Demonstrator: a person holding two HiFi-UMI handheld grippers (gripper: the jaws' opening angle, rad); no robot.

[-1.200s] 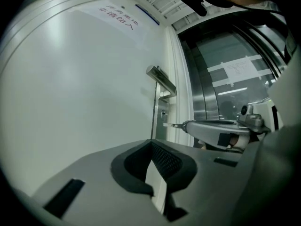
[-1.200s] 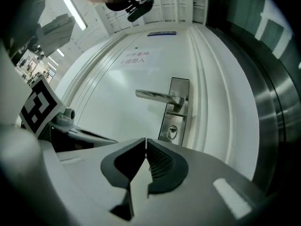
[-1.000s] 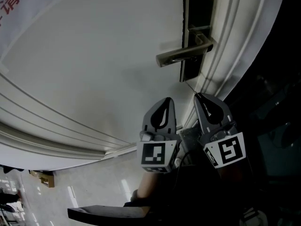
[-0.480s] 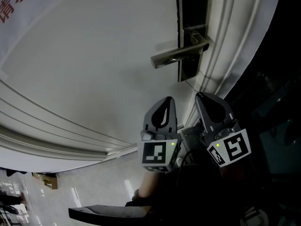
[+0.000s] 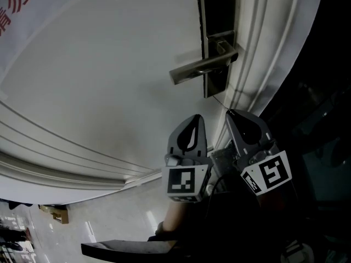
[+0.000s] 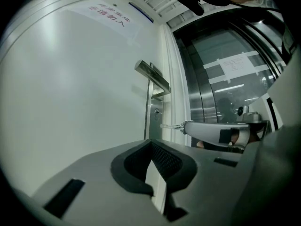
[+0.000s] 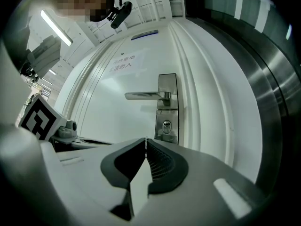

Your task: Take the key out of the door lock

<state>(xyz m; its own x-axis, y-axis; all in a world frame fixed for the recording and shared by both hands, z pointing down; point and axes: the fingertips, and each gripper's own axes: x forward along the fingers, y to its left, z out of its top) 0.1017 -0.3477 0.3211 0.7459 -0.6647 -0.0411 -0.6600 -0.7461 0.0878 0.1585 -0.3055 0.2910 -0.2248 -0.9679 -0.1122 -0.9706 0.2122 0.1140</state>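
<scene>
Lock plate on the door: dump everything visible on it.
The lock plate is a tall, narrow rectangle of brushed silvery metal, upright on the white door beside the moulded frame. A matching lever handle leaves its upper part and runs level, away from the frame. Below sits an oval keyhole; no key can be made out in it. Neither the left gripper nor the right gripper touches it.
</scene>
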